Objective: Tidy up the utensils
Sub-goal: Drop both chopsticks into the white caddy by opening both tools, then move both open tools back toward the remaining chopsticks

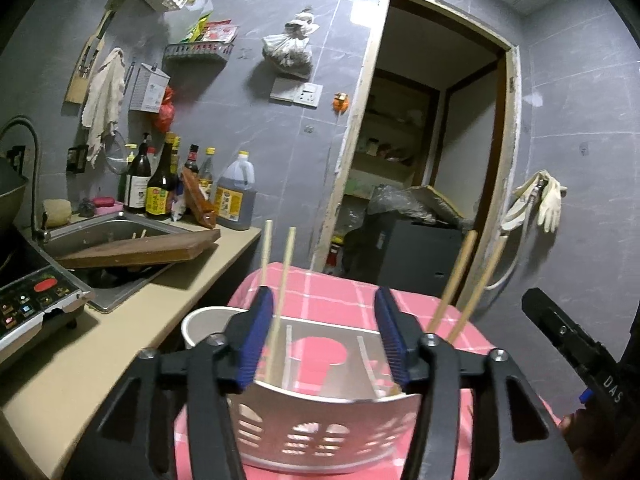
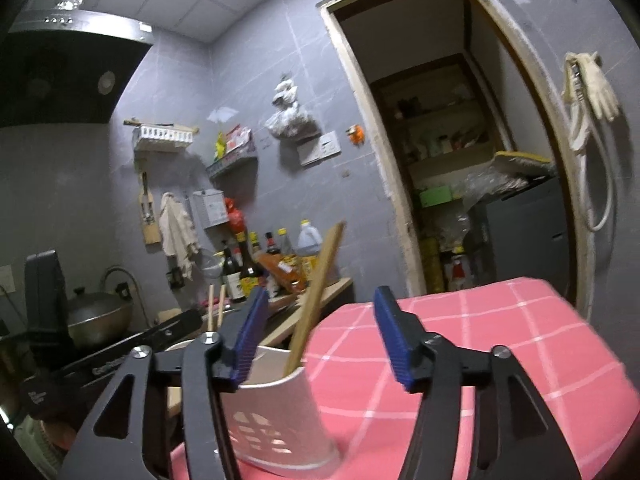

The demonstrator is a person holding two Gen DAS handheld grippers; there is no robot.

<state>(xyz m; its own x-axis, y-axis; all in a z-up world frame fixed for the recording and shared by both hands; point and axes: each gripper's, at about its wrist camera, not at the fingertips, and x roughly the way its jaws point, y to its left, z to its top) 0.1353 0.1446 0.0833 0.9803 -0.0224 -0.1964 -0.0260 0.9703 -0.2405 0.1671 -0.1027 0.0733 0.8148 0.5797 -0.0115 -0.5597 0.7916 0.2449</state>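
A white slotted utensil holder (image 1: 320, 416) stands on a pink checked tablecloth (image 1: 340, 292). One pair of chopsticks (image 1: 282, 276) stands in its left compartment and another pair (image 1: 464, 280) leans out on the right. My left gripper (image 1: 324, 344) is open and empty, just above the holder's near rim. My right gripper (image 2: 320, 340) is open and empty, above the holder's right end (image 2: 280, 416), where a chopstick pair (image 2: 316, 296) leans out. The right gripper's black body (image 1: 568, 340) shows at the right of the left wrist view.
A white cup (image 1: 208, 324) stands behind the holder on the left. A counter (image 1: 120, 340) to the left carries a sink (image 1: 112, 236) with a wooden board (image 1: 140, 250), sauce bottles (image 1: 160, 184) and a cooker panel (image 1: 32, 300). An open doorway (image 1: 432, 140) lies behind the table.
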